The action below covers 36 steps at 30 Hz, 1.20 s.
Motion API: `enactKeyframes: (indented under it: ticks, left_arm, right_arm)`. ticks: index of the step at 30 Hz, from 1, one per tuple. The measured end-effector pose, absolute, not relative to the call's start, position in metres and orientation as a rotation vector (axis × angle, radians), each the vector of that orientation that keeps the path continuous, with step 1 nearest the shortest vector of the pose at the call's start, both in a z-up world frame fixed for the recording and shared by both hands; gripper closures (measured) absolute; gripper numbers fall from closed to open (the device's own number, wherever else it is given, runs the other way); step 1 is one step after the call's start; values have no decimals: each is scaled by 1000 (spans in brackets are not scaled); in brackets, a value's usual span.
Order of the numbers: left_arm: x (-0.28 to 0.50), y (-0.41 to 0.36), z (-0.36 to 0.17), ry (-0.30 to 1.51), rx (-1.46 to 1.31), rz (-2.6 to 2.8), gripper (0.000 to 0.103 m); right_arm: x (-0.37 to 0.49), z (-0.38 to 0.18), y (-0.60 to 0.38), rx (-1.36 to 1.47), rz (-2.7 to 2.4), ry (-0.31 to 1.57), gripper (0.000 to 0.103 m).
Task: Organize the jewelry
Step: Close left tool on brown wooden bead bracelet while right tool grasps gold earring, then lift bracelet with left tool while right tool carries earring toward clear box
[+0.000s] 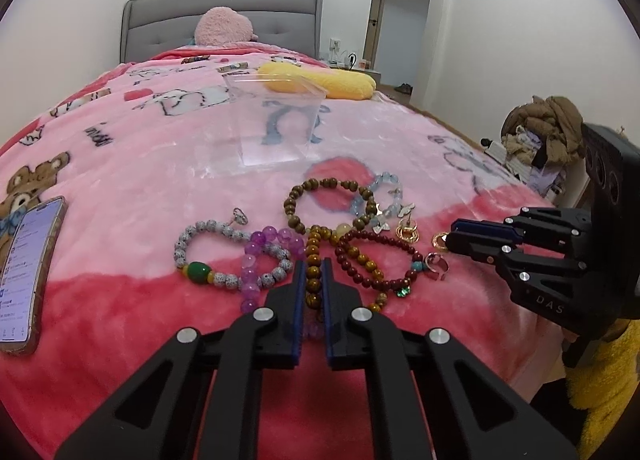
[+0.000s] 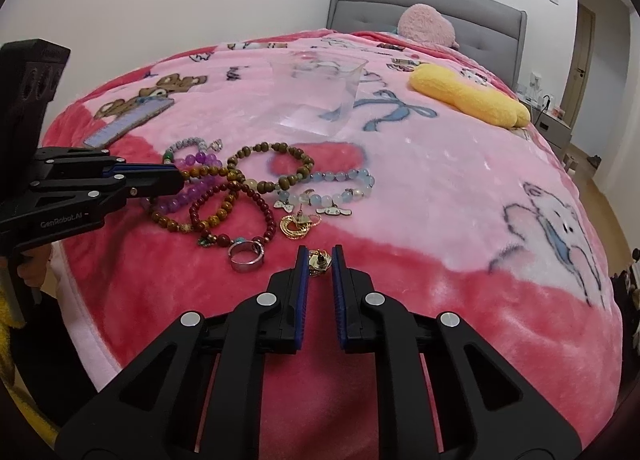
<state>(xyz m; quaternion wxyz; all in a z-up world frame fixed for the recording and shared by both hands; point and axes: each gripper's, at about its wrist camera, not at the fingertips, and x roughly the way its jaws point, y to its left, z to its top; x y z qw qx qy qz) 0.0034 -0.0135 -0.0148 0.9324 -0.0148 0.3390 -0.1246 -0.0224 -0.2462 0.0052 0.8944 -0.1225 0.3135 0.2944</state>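
Several bead bracelets, earrings and a ring lie in a pile on the pink blanket. My left gripper [image 1: 313, 266] is closed around the amber-brown bead bracelet [image 1: 314, 260]; it also shows in the right wrist view [image 2: 182, 180]. My right gripper [image 2: 320, 254] has its fingers narrowly apart around a small gold earring [image 2: 319, 260], which also shows in the left wrist view [image 1: 440, 239]. A clear plastic box [image 1: 276, 116] stands open farther up the bed. A silver ring [image 2: 246, 256], a gold hoop earring [image 2: 296, 226] and a pale blue bracelet [image 2: 332, 188] lie close by.
A phone [image 1: 30, 268] lies at the left on the blanket. A yellow plush [image 1: 320, 80] and a pink plush [image 1: 224, 28] lie toward the grey headboard. The bed edge drops away at the right, with a nightstand [image 2: 556, 128] beyond.
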Motion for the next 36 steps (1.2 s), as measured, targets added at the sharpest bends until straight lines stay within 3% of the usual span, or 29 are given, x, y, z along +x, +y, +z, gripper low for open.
enactKeyframes:
  ticks: [24,36]
  left_arm:
    - [2,-22,52,517,-62,-350,96]
    - [64,-4,105,451,-117,-326,96]
  right_arm:
    - [-16,60,-243,-169,663,544,92]
    - [38,108,-221,-122,674,503,92]
